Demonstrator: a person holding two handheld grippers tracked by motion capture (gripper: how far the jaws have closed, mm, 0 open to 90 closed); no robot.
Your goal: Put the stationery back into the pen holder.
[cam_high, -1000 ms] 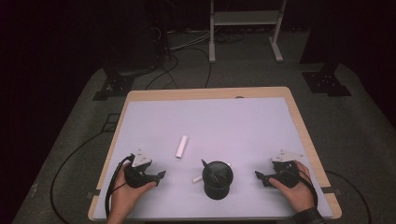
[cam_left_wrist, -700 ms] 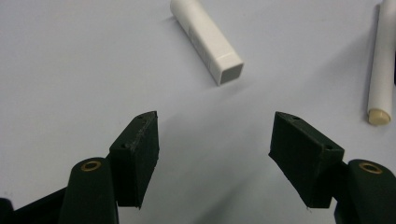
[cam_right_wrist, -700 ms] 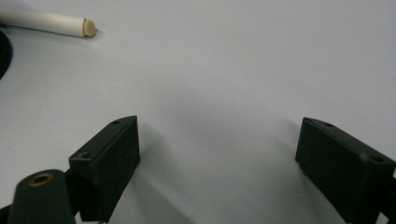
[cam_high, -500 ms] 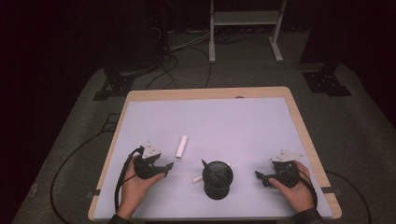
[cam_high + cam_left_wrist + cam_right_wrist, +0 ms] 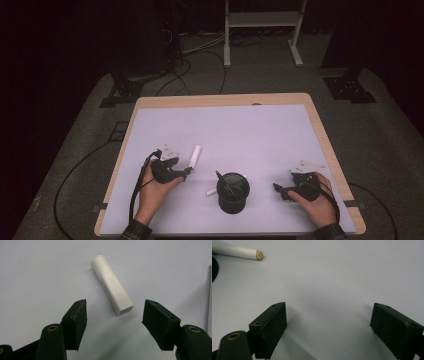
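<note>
Table (image 5: 150, 120): left hand-held gripper (image 5: 187, 172) low, aimed at white tube (image 5: 194, 156).

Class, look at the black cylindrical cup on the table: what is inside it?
Inside the black cylindrical cup, the high view shows a thin dark stick-like item leaning against the rim. The dark interior hides the bottom and anything lying there.

My left gripper (image 5: 186, 172) sat low over the table in my left hand (image 5: 152, 187), jaws apart with nothing pressed between them, having just been closing a little. My right gripper (image 5: 278, 189) lay in my right hand (image 5: 315, 197), jaws wide, seemingly resting near the surface.
</note>
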